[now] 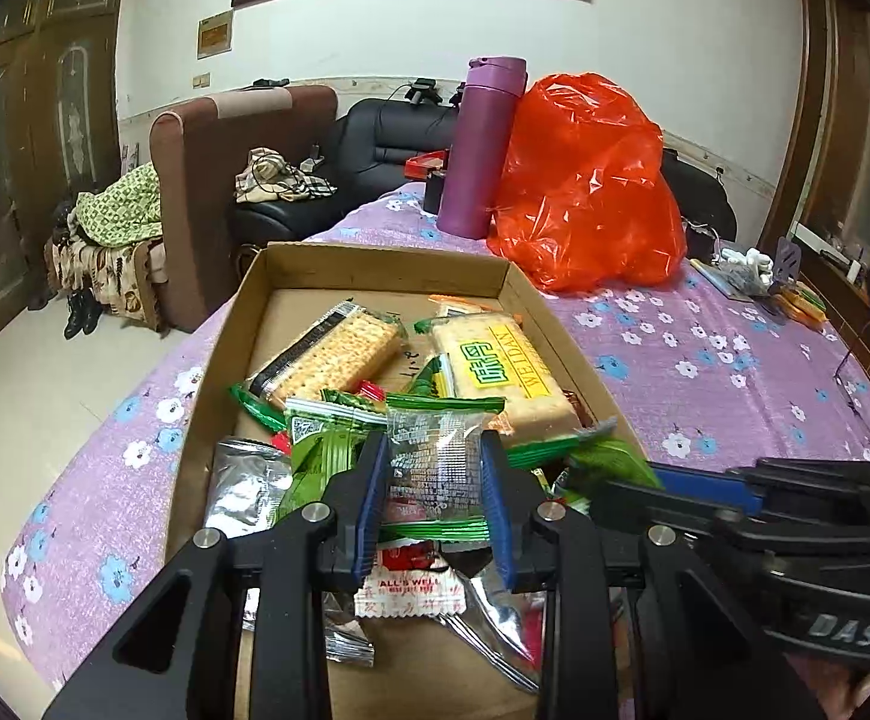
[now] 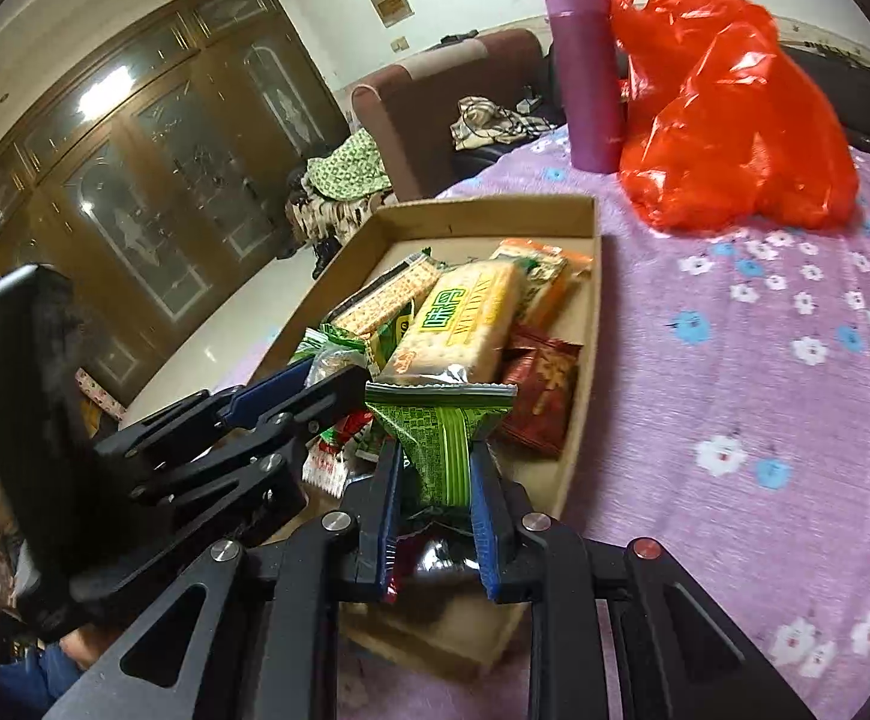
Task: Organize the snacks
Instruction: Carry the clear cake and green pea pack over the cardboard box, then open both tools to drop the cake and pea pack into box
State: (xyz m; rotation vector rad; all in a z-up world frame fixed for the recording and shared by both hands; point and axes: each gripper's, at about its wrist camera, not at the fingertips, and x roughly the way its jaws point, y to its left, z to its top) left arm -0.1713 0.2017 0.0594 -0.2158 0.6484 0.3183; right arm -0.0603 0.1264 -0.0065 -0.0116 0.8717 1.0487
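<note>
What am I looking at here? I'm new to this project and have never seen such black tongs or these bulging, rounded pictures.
A person holds two hand-held grippers, each with a wide-angle camera looking along its two fingers, so you get one picture per hand. In the left view, the left gripper pinches a clear packet. In the right view, the right gripper pinches a green packet. Both hover over a cardboard box of cracker packs and other snacks, on a table under a purple flowered cloth. Behind stand a purple bottle and a red plastic bag.
</note>
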